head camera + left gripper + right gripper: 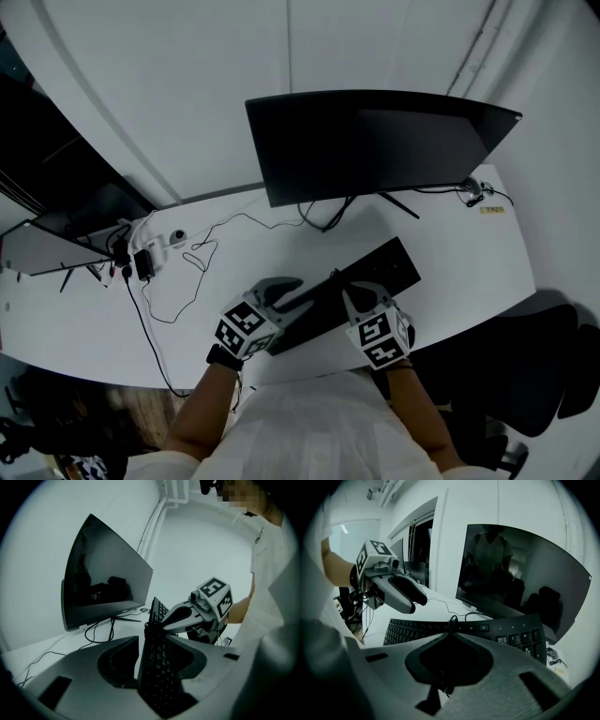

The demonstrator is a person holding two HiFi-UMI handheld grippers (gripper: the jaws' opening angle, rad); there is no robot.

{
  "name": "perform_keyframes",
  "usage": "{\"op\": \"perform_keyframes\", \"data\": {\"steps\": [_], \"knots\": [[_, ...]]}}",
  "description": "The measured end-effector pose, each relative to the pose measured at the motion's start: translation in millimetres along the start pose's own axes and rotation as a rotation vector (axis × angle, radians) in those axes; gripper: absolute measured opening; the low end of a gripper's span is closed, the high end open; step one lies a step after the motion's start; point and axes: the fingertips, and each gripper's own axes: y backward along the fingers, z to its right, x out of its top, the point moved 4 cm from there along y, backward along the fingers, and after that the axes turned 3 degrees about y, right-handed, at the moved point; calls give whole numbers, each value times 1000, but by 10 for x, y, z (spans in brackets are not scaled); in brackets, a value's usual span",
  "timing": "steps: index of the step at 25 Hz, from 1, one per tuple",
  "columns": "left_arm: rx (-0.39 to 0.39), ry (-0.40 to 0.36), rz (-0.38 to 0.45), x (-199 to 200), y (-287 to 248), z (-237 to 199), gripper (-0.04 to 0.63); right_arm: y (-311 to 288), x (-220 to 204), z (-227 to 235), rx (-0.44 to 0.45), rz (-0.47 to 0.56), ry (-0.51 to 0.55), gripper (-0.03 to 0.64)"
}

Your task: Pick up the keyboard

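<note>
A wide dark monitor [375, 141] stands at the back of the curved white desk [487, 281]. Its screen is blank, and its stand's legs reach forward close to the keyboard's [384, 267] far edge. To the monitor's left, thin cables [202, 258] loop over the desk toward a small cluster of plugs [142, 261] near the desk's left end. A dark chair [548, 361] sits off the desk's right side, well apart from the keyboard. The person's 2 forearms come in from the bottom of the head view, 1 to each gripper.

The black keyboard lies slantwise in front of the monitor. Its left end is nearest the person and its right end points toward the monitor's right corner. Both grippers meet it from the near side.

The right gripper [452, 632] is clenched on the keyboard's near long edge. Its jaw tips are together there, with keys running off to both sides in its own view.

The left gripper [153, 638] is at the keyboard's left end. Its jaws stand apart with that end between them, seen edge-on. A light gap shows between the board and the jaw at that view's left, so this gripper is not clamped.

Whether the keyboard is clear of the desk cannot be told.
</note>
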Motion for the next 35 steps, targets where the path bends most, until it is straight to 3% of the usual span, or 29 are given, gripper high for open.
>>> {"op": "perform_keyframes", "data": {"steps": [9,18,35], "knots": [[-101,1,-102,-56,-182,-5,246,122,108,-26,15,40,63,17],[-198,-8,-187,-72,-331,114,270,248,273,-111,48,100,157,17],[-291,-59,-315,-153,-479,365,267,407,531,-275,80,178,302,17]]}}
